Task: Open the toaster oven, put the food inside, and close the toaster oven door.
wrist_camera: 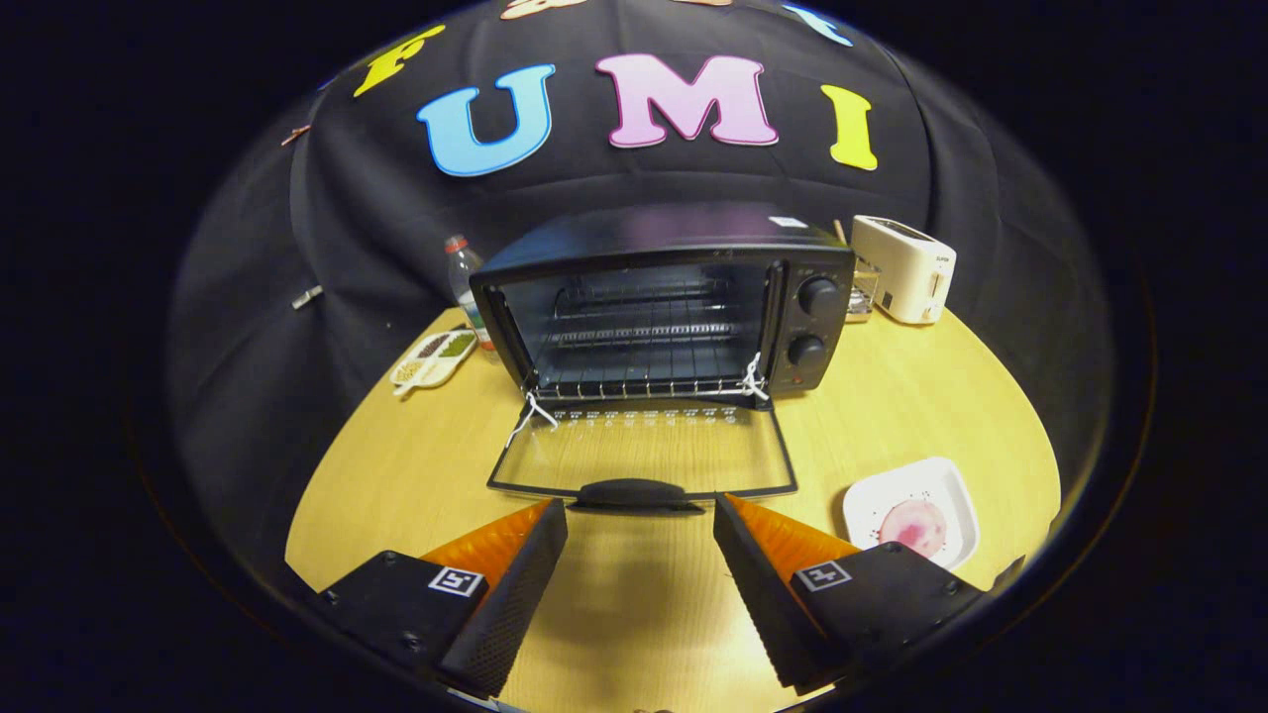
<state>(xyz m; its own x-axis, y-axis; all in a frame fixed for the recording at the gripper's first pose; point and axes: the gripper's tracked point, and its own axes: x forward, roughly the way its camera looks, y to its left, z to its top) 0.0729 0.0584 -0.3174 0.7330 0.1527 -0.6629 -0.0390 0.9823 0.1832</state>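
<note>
A: Where does the toaster oven (662, 302) stand, taken from the gripper (641, 515)?

B: Straight ahead of the fingers, on the wooden table (396, 475). Its glass door (644, 451) is folded down flat toward the gripper, and the door's handle (631, 492) lies just ahead of the fingertips, level with the gap between them.

A: And the fingers (515, 584) themselves?

B: Spread wide apart, with nothing between them but bare tabletop. They touch neither the handle nor the door.

A: The food?

B: A white square plate (916, 510) with a pinkish round item (913, 525) on it sits to the oven's right and forward of it, just beside the right finger and apart from the door. What the item is I cannot tell.

A: Inside the oven?

B: Wire racks (644, 332), nothing on them that I can make out.

A: What else is near the oven?

B: A white toaster (903, 267) behind its right corner, a plastic bottle (464, 282) behind its left, and a small divided dish (434, 358) to its left.
</note>
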